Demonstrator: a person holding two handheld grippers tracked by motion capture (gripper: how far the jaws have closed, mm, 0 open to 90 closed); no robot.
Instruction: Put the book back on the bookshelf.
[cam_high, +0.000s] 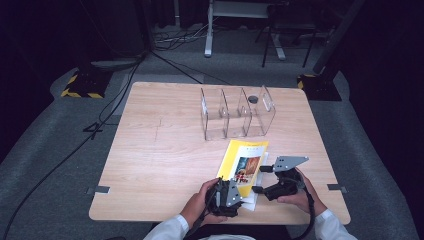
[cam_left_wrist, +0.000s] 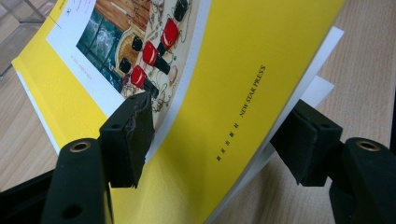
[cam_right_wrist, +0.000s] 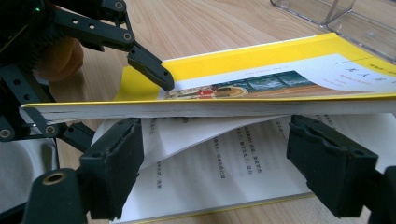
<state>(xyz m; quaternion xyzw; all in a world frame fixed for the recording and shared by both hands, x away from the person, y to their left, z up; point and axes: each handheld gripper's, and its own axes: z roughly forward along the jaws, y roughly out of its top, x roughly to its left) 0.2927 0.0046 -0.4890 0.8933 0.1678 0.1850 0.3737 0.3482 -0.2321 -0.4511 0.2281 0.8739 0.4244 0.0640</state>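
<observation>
left tongs (cam_high: 235, 186) pinch the glossy yellow book's (cam_high: 243, 162) curved cover.

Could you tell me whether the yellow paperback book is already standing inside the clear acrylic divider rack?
No, the yellow paperback book lies on the wooden table, in front of the clear acrylic divider rack.
</observation>
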